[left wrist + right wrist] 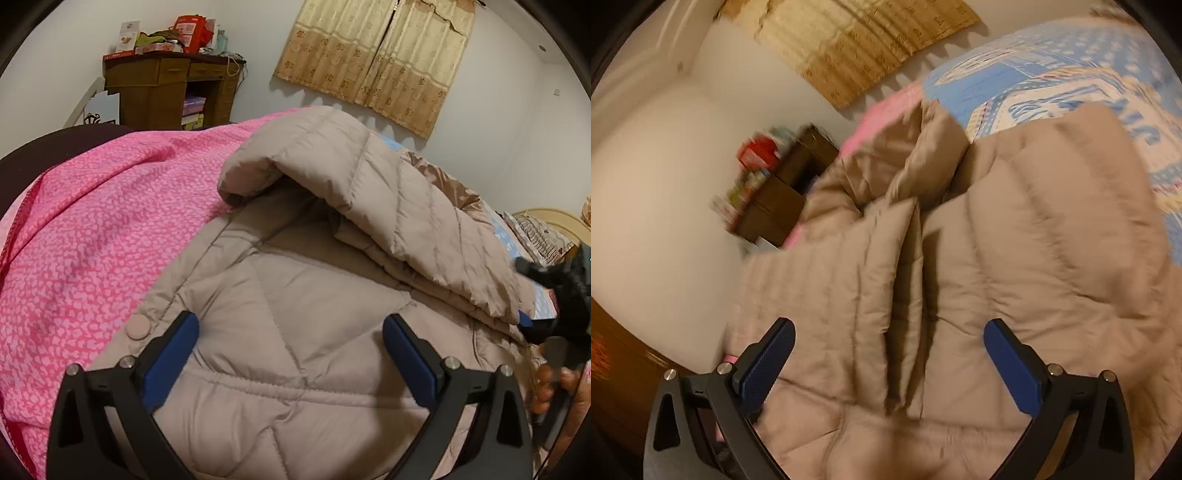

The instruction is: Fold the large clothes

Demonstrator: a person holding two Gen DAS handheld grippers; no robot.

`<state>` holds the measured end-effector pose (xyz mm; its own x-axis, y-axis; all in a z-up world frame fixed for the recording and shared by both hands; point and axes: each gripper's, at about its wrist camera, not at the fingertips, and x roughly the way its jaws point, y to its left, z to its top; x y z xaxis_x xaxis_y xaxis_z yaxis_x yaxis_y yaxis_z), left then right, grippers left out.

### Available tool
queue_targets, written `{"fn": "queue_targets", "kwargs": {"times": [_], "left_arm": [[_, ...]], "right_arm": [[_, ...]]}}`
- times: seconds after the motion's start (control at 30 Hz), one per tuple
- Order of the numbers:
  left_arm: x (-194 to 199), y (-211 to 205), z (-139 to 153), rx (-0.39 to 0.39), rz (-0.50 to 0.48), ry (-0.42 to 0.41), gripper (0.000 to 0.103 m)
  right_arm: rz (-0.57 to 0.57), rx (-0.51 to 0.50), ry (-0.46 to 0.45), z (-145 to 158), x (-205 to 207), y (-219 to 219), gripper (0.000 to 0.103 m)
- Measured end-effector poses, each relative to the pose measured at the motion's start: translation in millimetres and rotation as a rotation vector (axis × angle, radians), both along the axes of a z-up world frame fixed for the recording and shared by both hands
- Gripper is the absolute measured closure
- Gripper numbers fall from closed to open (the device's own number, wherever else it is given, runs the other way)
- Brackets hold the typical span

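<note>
L gripper & R gripper both w/ fingers spread wide, gripping nothing.

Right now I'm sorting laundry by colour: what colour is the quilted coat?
Light beige-taupe, plain; the quilted coat shows best in the left wrist view.

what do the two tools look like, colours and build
Both match: the left tool and right tool have black, angular finger frames with triangular cut-outs and round silver screw heads. Each finger carries a flat blue pad; the right tool's pad shows a fine ribbed texture. No cables or markings show.
</note>
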<state>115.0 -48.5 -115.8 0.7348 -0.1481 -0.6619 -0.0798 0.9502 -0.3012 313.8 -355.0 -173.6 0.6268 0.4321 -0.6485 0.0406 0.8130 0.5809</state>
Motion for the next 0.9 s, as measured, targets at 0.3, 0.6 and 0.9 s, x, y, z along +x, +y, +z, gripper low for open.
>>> {"fn": "queue_targets", "kwargs": {"times": [0.3,0.6,0.9], "left_arm": [[0,1,-1,-0.014,-0.003,-0.003,0.001],[1,1,-1,-0.013,-0.003,-0.002,0.001],[7,-10,3,0.090,-0.016,0.062,0.001]], "right_arm": [[0.140,-0.349,-0.082,45,1,61,0.094],[0.130,-0.395,-0.158,115,-31,14,0.094],[0.098,-0.403,0.006,-7,-23,-23,0.091]]}}
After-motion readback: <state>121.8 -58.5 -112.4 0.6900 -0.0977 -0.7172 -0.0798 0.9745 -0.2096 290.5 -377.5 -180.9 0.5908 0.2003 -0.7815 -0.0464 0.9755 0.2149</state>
